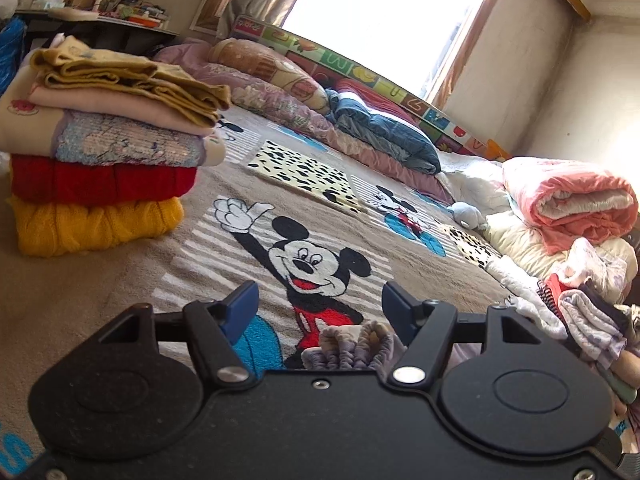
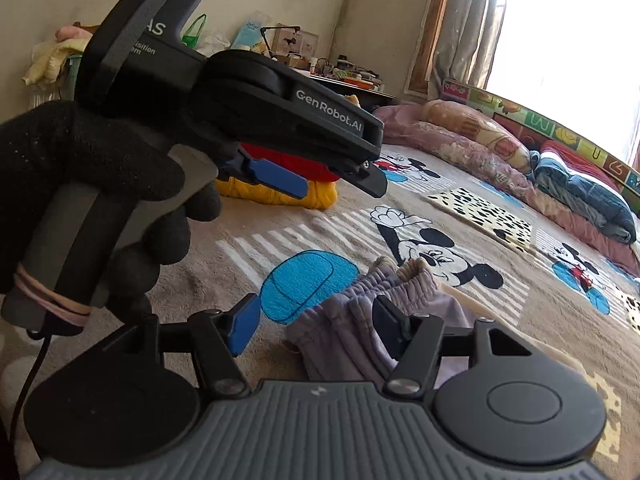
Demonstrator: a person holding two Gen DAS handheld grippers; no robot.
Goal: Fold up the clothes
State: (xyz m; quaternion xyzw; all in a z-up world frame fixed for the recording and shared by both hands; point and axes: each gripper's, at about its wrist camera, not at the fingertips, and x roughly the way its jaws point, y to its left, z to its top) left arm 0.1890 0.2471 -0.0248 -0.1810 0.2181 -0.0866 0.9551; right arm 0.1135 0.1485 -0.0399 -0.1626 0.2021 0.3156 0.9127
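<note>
Judging from how things lie, I am partway through the folding. A stack of folded clothes (image 1: 104, 144) already stands on the bed's cartoon blanket (image 1: 120, 280), off to my left: a yellow knit at the bottom, a red one on it, then a sequined piece, a pink one and a mustard one on top. That much looks done.

Lilac sweatpants (image 2: 360, 320) with a gathered waistband lie crumpled on the blanket just in front of both my tools, not yet flattened or folded, so they seem to be the piece in hand.

My right gripper (image 2: 316, 324) has its jaws standing apart. The waistband lies between them, and the right-hand pad sits against or just over the cloth, but I see no pinch. My left gripper (image 1: 318, 308) also has its jaws parted with nothing clamped; the bunched waistband shows just below and between them. From the right wrist view, my gloved left hand (image 2: 80, 184) holds that tool above the blanket, near the stack.

Plenty is left: a heap of loose clothes (image 1: 592, 312) waits at my right by a rolled pink quilt (image 1: 568, 200). How many pieces are in it I cannot tell.
</note>
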